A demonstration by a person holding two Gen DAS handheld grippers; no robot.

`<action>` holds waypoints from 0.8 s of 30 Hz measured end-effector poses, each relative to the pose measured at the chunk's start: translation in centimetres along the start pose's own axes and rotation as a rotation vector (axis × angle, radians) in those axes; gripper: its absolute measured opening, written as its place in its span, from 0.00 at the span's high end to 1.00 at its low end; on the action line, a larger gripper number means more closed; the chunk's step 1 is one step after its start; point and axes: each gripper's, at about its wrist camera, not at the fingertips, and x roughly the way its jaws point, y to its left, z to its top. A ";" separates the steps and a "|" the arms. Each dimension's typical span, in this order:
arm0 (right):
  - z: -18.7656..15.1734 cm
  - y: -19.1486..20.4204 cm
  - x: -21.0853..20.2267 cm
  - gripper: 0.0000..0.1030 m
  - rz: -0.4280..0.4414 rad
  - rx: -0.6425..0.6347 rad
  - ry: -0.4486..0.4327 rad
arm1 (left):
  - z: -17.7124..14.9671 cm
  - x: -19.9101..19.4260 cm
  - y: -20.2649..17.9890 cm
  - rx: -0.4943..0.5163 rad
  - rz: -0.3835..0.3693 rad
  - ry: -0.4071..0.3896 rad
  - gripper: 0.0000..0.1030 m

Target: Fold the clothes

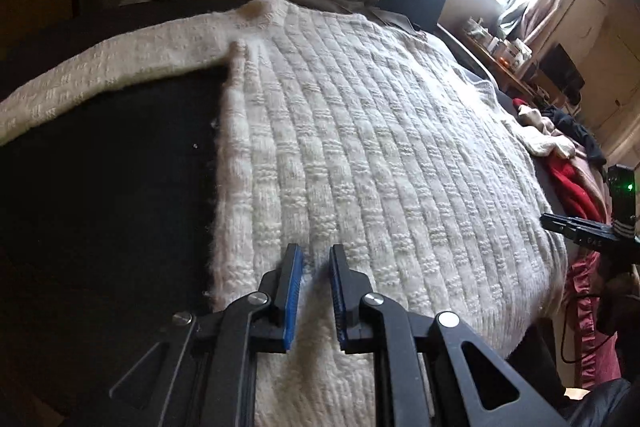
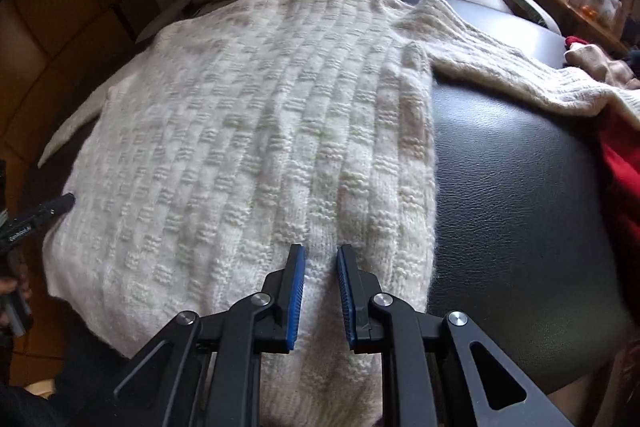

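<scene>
Over the near hem of a cream basket-weave knit sweater (image 2: 248, 131) spread flat on a black leather surface (image 2: 512, 187), both grippers, left gripper (image 1: 314, 255) and right gripper (image 2: 320, 255), hover with jaws narrowly apart, empty; folding looks unstarted, likely needing a hem or sleeve grasp next.

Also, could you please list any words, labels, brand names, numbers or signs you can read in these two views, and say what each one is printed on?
Small white print on the side of the left gripper, seen at the left edge of the right wrist view: too small and blurred to read.
Pale marks on the right gripper, at the right edge of the left wrist view: not readable.
The cream sweater shows no label or text.
</scene>
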 end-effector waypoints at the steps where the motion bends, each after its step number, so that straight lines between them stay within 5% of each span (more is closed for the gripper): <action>1: -0.1 -0.3 0.0 0.85 0.007 0.008 -0.002 | -0.1 0.0 0.3 -0.014 0.002 -0.005 0.86; 9: 0.5 -1.5 0.1 0.86 0.059 0.049 0.026 | 1.3 -0.3 -0.2 -0.044 0.045 0.037 0.87; 11: 1.2 -3.0 -0.6 0.86 0.108 0.114 0.013 | 3.4 -0.8 -0.9 -0.018 0.048 -0.007 0.87; 16: 3.3 -11.8 -6.3 0.83 0.171 0.434 -0.240 | 9.1 0.8 -4.6 0.082 0.025 -0.096 0.83; 18: 3.9 -16.6 -9.0 0.79 0.108 0.570 -0.365 | 10.5 2.7 -6.4 0.119 0.005 -0.087 0.83; 22: 4.0 -25.3 -11.3 0.51 -0.011 0.828 -0.539 | 11.2 6.5 -10.1 0.177 -0.030 -0.052 0.83; 24: 3.9 -29.1 -10.9 0.51 -0.012 0.949 -0.589 | 11.5 8.4 -11.7 0.196 -0.053 -0.027 0.83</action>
